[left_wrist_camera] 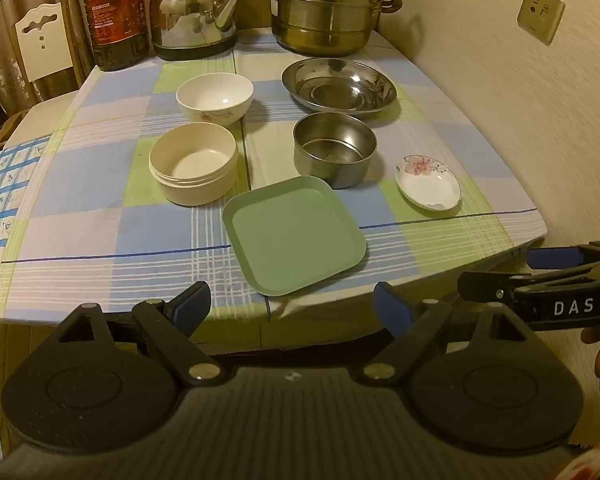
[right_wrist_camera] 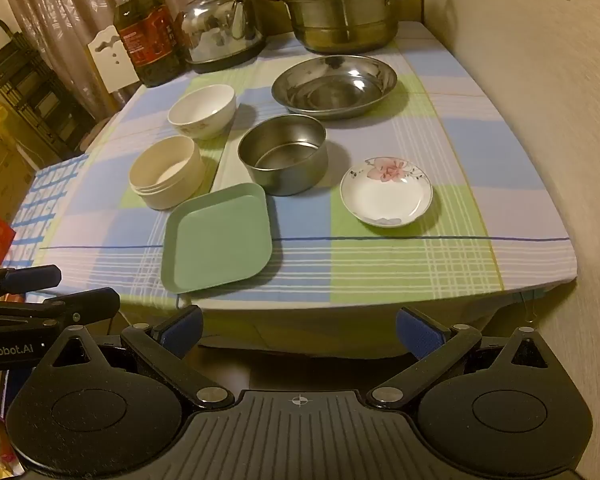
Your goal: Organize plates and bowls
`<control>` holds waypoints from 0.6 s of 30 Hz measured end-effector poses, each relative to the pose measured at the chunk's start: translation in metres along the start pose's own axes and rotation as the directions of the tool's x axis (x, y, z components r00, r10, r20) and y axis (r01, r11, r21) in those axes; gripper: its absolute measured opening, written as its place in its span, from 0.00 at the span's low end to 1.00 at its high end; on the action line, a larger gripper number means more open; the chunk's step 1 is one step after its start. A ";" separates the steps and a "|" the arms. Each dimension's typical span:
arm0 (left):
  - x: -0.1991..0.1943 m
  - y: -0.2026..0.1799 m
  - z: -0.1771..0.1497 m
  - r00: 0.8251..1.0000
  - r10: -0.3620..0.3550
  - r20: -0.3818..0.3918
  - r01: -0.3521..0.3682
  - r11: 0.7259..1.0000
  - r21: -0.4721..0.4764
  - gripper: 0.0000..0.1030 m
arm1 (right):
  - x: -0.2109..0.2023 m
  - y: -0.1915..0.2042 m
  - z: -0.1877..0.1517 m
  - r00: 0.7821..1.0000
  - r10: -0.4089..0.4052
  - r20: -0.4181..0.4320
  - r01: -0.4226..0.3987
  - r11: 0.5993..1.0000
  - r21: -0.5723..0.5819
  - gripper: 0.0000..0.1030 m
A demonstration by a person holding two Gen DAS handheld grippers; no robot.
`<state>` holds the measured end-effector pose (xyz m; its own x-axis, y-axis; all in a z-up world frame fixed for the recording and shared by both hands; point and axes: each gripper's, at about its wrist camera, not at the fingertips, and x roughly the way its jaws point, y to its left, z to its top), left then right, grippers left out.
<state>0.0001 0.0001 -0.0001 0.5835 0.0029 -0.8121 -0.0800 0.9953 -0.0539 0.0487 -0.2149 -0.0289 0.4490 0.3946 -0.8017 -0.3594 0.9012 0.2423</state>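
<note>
Both tongs, left (left_wrist_camera: 291, 304) and right (right_wrist_camera: 299, 328), gape wide and empty off the bench (right_wrist_camera: 480, 248) edge, all dishes untouched on it. We'd pinch the light, stiff green plate (left_wrist_camera: 296, 236) by its raised near rim; floral saucer (right_wrist_camera: 386, 196) looks fragile, steel bowl (right_wrist_camera: 284, 154) slippery

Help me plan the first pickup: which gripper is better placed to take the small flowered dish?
Right, probably. The flowered dish lies toward the table's right side, almost straight ahead of the open right gripper. The open left gripper faces the green plate, with the dish off to its right.
</note>
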 end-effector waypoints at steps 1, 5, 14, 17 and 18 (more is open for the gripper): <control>0.000 0.000 0.000 1.000 0.001 0.000 -0.001 1.000 0.001 0.85 | 0.001 0.001 0.000 1.000 0.000 0.000 0.000 1.000 0.000 0.99; 0.000 0.000 0.000 1.000 0.001 0.003 -0.001 1.000 0.002 0.85 | 0.003 0.005 0.001 1.000 -0.002 0.002 0.002 1.000 -0.002 0.99; -0.003 -0.009 0.001 1.000 0.002 0.005 -0.002 1.000 0.004 0.85 | -0.002 -0.004 0.001 1.000 -0.002 0.005 0.002 1.000 -0.003 0.99; -0.003 -0.010 0.002 1.000 0.002 0.005 -0.002 1.000 0.005 0.85 | -0.001 -0.004 0.001 1.000 -0.002 0.004 0.002 1.000 -0.003 0.99; -0.003 -0.009 0.001 1.000 0.003 0.004 -0.003 1.000 0.005 0.85 | -0.001 -0.004 0.002 1.000 -0.002 0.004 0.002 1.000 -0.003 0.99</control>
<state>0.0002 -0.0086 0.0032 0.5868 0.0064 -0.8097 -0.0782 0.9957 -0.0488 0.0511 -0.2191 -0.0282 0.4527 0.3936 -0.8001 -0.3607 0.9014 0.2394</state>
